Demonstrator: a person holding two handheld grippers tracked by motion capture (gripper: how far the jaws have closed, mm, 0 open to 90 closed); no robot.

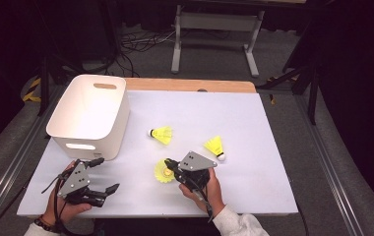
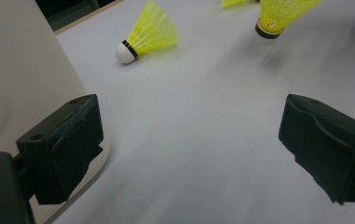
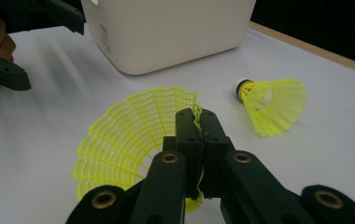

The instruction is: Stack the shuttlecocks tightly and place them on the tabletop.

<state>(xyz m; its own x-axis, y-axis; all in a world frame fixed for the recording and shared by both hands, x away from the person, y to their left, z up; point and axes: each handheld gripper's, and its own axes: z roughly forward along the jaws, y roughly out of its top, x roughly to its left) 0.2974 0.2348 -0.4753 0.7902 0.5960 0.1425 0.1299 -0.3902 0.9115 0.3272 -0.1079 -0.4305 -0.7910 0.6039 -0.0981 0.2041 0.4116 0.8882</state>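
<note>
The right gripper (image 3: pixel 199 122) pinches the thin net skirt of one birdie (image 3: pixel 133 135), just in front of the white bin (image 1: pixel 89 115). Pinching the skirt's edge is likely the easy way to lift it, since the net is soft. The left gripper (image 1: pixel 101 174) waits spread wide with nothing in it, right by the bin's near wall. Two more birdies lie farther from the bin: one (image 1: pixel 162 134) close to its side and one (image 1: pixel 215 147) beyond that. The bin's top is open, and the table (image 1: pixel 254 123) between is bare, so the path looks free.
</note>
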